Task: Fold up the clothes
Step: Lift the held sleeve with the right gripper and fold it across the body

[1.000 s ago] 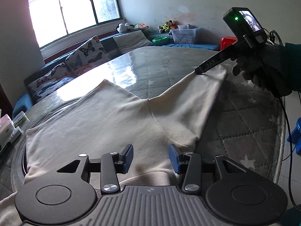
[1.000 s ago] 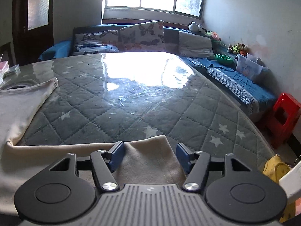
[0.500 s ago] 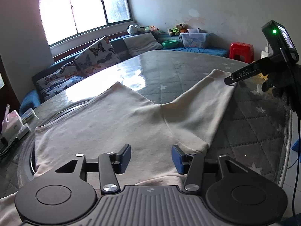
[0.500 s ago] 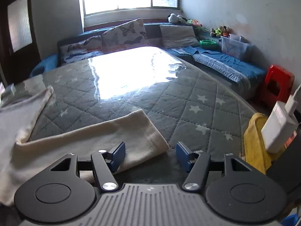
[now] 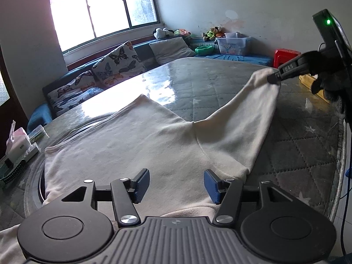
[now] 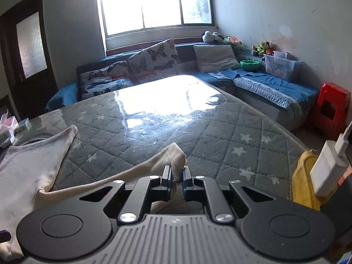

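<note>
A cream long-sleeved garment [image 5: 136, 145] lies spread on the grey star-quilted table [image 5: 220, 83]. My left gripper [image 5: 176, 183] hovers low over its near edge, jaws opening, cloth beneath them but none pinched. One sleeve [image 5: 246, 114] stretches to the right. My right gripper [image 5: 274, 79], held by a dark-gloved hand [image 5: 327, 81], grips that sleeve's cuff and lifts it off the table. In the right wrist view the right gripper [image 6: 176, 176] is shut on the cuff [image 6: 173, 156], and the other sleeve [image 6: 63, 136] lies at far left.
A blue sofa with butterfly cushions [image 6: 151, 61] runs behind the table. A red stool [image 6: 332, 107] stands at right. A yellow object [image 6: 303, 176] with a white charger [image 6: 327, 171] sits near the table's right edge. Boxes [image 5: 17, 145] lie at the left edge.
The right gripper's jaws closed on the sleeve cuff and raised it slightly. The left gripper's jaws spread wider over the garment's near edge.
</note>
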Tool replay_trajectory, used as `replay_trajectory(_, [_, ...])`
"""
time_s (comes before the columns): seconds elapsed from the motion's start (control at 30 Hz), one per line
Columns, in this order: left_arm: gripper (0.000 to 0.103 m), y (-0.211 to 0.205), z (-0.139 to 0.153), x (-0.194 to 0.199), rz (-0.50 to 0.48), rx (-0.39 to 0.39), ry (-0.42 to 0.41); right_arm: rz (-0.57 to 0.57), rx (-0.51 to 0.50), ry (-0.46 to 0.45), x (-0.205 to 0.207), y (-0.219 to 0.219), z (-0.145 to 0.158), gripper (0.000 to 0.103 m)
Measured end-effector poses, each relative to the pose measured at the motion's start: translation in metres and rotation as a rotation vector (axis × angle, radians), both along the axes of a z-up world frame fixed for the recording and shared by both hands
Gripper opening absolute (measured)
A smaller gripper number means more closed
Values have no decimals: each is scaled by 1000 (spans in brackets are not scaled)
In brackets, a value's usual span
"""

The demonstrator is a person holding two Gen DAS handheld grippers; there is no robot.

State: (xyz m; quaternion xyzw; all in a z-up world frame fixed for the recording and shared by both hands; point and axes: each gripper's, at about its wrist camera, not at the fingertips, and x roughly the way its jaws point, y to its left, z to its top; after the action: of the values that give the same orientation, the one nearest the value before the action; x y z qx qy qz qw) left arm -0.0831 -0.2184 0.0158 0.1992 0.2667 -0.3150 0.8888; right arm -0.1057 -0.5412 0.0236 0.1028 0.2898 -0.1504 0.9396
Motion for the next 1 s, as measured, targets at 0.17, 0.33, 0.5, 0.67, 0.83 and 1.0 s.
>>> replay_trajectory(0.17, [59, -6, -5, -3, -29, 12, 1, 2, 4, -1, 2, -2, 4, 8])
replay_trajectory(0.33, [60, -9, -6, -5, -40, 22, -8, 46, 9, -82, -2, 6, 37, 8])
replay_trajectory(0.5, [61, 6, 2, -1, 4, -15, -6, 157, -2, -148, -2, 31, 77, 8])
replay_trajectory(0.67, [62, 36, 11, 4, 92, -50, -21, 307, -28, -204, 8, 74, 114, 8])
replay_trajectory(0.83, [64, 72, 14, 4, 187, -64, -34, 480, -55, -225, 23, 132, 133, 8])
replay_trajectory(1.0, [65, 103, 16, 0, 273, -88, -32, 639, -61, -197, 42, 194, 130, 8])
